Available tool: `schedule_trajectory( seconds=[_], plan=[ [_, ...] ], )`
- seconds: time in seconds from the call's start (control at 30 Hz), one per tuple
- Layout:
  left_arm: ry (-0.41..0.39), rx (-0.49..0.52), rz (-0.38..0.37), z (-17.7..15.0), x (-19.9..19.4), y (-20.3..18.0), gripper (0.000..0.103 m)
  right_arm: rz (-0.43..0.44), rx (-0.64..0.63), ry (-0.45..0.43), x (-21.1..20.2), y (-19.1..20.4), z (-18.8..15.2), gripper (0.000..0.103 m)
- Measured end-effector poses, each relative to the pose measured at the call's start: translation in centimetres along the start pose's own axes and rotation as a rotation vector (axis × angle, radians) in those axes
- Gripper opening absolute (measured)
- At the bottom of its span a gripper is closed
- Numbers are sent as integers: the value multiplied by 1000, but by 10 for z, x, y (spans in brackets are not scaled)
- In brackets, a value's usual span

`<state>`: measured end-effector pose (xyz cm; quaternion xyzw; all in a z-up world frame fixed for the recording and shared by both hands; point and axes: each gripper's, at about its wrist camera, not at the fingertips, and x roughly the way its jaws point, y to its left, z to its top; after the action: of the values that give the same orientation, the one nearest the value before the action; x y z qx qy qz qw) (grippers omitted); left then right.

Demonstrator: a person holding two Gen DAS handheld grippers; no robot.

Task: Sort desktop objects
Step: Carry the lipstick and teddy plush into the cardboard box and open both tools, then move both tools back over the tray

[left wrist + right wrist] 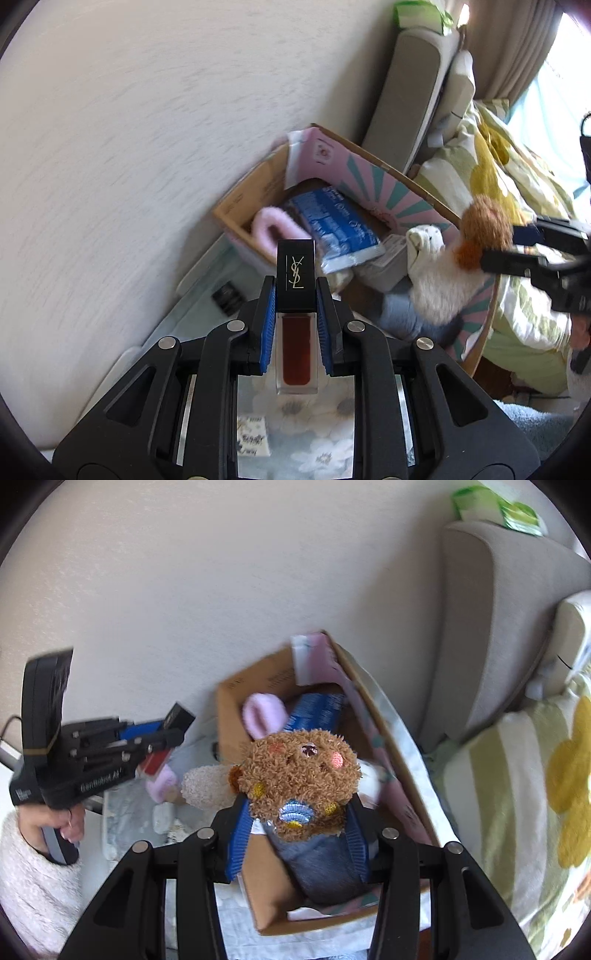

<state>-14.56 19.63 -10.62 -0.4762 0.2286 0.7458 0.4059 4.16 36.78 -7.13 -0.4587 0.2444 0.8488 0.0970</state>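
Nearest the left wrist lens, the left hand-held gripper is clamped on a glass lip-colour tube with dark red liquid and a square black cap, its blue pads pressing the tube where cap meets glass. The cap carries a gold "YSL" monogram, plainly legible. Below the tube lies the worktop, covered in a pale floral cloth, and a small printed card whose lettering is too blurred to read.

The right hand-held gripper is closed on a brown curly-furred plush bear in blue denim trousers, gripping the denim body while the head stands free above the fingers. It hangs over an open cardboard box with a pink and teal printed flap, which stands at the worktop's far edge against the wall. Inside are a fluffy pink ring and a blue plastic packet with white print, the print unreadable.

Risks, as I judge them: the smooth tube is pinched over a short stretch and could slide or pivot if the grip loosens. The soft bear may sag or snag on the box flap. Both grippers are heading for the same box and could collide. The left gripper's body, seen from the right wrist view, bears white lettering that I cannot fully make out.
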Motion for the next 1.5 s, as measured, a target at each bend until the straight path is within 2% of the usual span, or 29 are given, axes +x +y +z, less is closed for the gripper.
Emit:
schedule_trajectory(
  seconds=[0.23,0.53,0.63,0.7,0.73,0.77,0.8,0.83,0.87,0.93,1.33,1.5],
  plan=[
    [31,66,-21,33,37,-29,18,-9,51,4,10,-11,-10,43],
    [51,107,-32,54,57,-40,18,3,91,17,17,-20,-3,43],
    [57,109,-22,57,60,-40,18,-9,90,44,25,-19,2,50],
    [63,106,-7,59,61,-40,20,-61,83,49,30,-17,4,56],
    [65,100,3,60,61,-40,23,-86,72,45,30,-16,5,59],
    [69,94,15,61,61,-40,27,-100,67,45,31,-15,5,71],
    [74,89,26,61,61,-39,47,-107,68,43,32,-15,6,83],
    [74,82,33,61,61,-38,90,-104,72,34,30,-16,6,84],
    [59,78,44,61,58,-38,102,-98,76,23,29,-16,6,84],
    [15,64,31,59,51,-36,103,-94,78,11,25,-17,7,84],
    [-19,16,48,38,22,-25,103,-90,41,9,20,0,3,84],
    [-57,-5,68,22,1,-19,103,-89,-2,12,17,14,-2,84]
  ],
)
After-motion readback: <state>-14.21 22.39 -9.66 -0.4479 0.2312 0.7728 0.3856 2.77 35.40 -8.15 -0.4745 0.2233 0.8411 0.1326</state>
